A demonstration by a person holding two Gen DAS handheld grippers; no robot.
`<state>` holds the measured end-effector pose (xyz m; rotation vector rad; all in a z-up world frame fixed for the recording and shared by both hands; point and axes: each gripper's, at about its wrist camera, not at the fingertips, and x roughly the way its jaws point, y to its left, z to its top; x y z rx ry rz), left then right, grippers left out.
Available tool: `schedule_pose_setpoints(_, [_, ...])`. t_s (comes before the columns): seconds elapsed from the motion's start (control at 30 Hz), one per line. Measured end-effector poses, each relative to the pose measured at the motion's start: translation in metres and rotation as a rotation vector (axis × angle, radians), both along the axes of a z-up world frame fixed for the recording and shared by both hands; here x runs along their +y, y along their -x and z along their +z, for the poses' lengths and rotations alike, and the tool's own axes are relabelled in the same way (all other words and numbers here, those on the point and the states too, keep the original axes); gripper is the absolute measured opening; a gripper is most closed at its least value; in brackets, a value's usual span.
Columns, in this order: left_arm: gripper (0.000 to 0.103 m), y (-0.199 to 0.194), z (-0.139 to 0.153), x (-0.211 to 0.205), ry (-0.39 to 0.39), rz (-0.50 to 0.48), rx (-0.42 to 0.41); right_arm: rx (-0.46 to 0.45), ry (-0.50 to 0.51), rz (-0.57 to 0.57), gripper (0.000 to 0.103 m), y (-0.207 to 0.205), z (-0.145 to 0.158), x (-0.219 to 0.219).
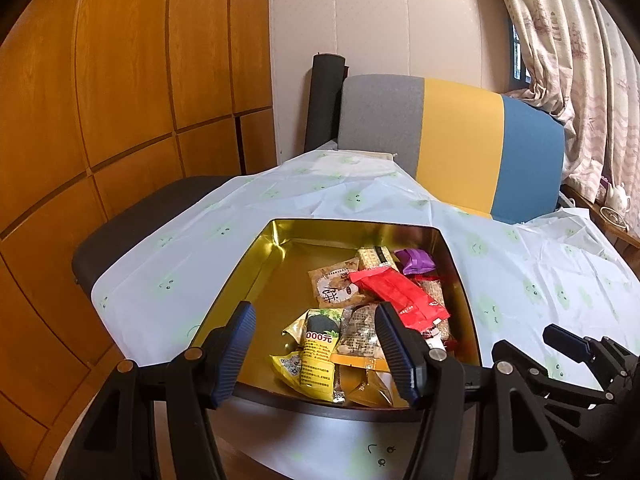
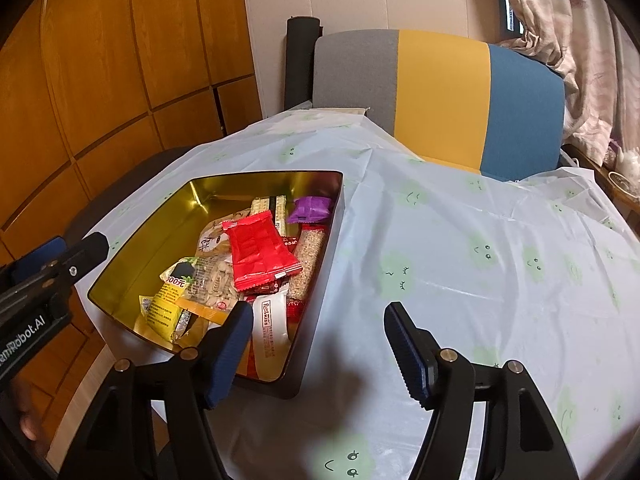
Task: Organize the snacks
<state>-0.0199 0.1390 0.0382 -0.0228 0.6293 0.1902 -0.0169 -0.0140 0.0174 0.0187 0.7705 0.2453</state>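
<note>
Overhead, roughly: table draped in a pale cloth printed with green smiley faces, creased along old fold lines. Behind it, a chair with a grey, yellow and blue striped back, pushed close to the far edge. A dark rolled cylinder stands upright just left of the chair, against the wall. Wood-panelled wardrobe fills the left side; flowered curtain hangs at the right. A dark seat sits low beside the table's left edge.

Gold-lined tin rests on the cloth, near the table's front edge, open, no lid in sight. Snacks lie heaped toward its right and near side; the far left part of the floor is bare metal. On top: a red packet, lying flat. Behind it, a purple wrapped sweet against the right wall. A yellow packet lies at the near side, beside a clear seed bag. A grain bar runs along the right wall; a white packet sits at the near right corner.

Left gripper hangs over the tin's near edge, fingers apart, nothing between them. Right gripper hangs by the tin's near right corner, fingers apart and empty, its left finger over the rim, the other over bare cloth.
</note>
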Motion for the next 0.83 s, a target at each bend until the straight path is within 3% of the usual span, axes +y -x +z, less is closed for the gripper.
schedule_pose_setpoints(0.83, [0.063, -0.0010, 0.0001, 0.0009, -0.003, 0.014, -0.012, -0.005, -0.003, -0.007, 0.070, -0.0023, -0.0001, -0.0067])
